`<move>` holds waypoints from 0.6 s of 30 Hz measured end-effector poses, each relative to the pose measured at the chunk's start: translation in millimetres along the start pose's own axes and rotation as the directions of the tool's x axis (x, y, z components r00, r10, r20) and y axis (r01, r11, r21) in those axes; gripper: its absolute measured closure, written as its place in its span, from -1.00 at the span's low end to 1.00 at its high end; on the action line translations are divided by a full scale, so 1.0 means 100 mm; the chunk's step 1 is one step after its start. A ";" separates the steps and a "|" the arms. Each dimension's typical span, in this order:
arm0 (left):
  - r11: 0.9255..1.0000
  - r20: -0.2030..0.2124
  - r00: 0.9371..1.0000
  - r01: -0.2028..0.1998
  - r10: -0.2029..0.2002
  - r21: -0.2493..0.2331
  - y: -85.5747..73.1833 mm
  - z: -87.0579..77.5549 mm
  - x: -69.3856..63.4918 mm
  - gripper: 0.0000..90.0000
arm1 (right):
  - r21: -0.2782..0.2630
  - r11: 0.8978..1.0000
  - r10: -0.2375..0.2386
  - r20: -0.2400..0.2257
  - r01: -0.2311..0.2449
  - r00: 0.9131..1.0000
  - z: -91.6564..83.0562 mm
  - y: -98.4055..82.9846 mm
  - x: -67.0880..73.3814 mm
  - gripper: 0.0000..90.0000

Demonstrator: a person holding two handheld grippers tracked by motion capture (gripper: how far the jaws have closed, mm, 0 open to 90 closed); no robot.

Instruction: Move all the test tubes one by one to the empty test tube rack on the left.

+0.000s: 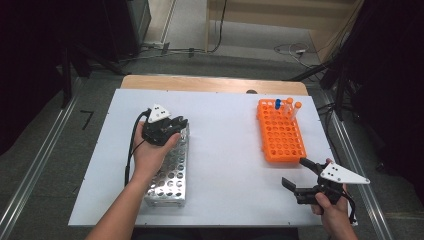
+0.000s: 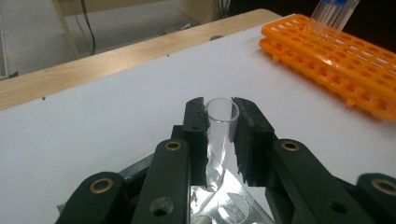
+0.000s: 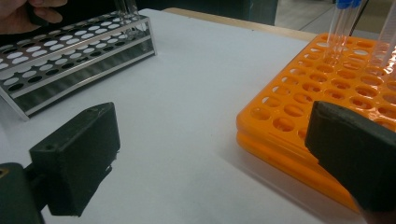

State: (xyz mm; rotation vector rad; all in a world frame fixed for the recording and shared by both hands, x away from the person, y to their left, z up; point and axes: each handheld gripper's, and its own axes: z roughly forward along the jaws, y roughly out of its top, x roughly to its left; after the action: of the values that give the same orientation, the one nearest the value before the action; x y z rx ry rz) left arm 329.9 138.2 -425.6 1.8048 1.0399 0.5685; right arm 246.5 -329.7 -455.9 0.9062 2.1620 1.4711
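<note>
**Tube transfer between two racks: one clear tube gripped over the metal rack**

Nearest the person, at the near right corner of the white table (image 1: 220, 150), the right gripper (image 1: 297, 175) rests low with its black jaws spread wide and nothing between them; in the right gripper view the two pads frame bare tabletop and the near corner of the orange plastic rack of round holes (image 3: 327, 107). This tool appears idle.

Farther in, on the left, the left gripper (image 2: 219, 135) has its pads pressed against a clear, open-topped plastic test tube (image 2: 219, 126), held upright. The tube's lower end sits at or just above a hole of the shiny perforated metal rack (image 2: 219, 205); whether it is seated cannot be told. In the high view the left hand holds this gripper over the rack's far end (image 1: 172, 170).

Farthest away, the orange rack carries a few tubes in its far rows, at least one blue-capped (image 1: 278, 104).

Judged from this layout, the work is at an early or middle stage: one tube is at the metal rack, several remain standing in the orange one, and most holes of the metal rack look unfilled.
</note>
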 end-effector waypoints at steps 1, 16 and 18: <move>1.000 0.001 1.000 0.001 -0.001 0.003 0.00 0.00 0.00 0.67 | 0.000 1.000 -0.001 0.001 0.001 1.000 0.00 0.00 0.00 -0.96; 0.995 0.124 0.990 0.078 -0.070 -0.061 0.00 -0.17 -0.04 -0.41 | 0.004 1.000 0.010 0.003 -0.010 1.000 0.01 0.00 -0.02 -0.96; 0.995 0.151 0.986 0.078 -0.068 -0.063 -0.01 -0.21 -0.07 -0.57 | 0.003 1.000 0.019 0.006 -0.019 1.000 0.01 0.00 -0.02 -0.96</move>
State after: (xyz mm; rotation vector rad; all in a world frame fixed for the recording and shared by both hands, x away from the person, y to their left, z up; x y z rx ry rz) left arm 310.3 143.0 -416.2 1.7139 0.9690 0.4135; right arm 248.8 -330.7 -456.7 0.9340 2.1575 1.4721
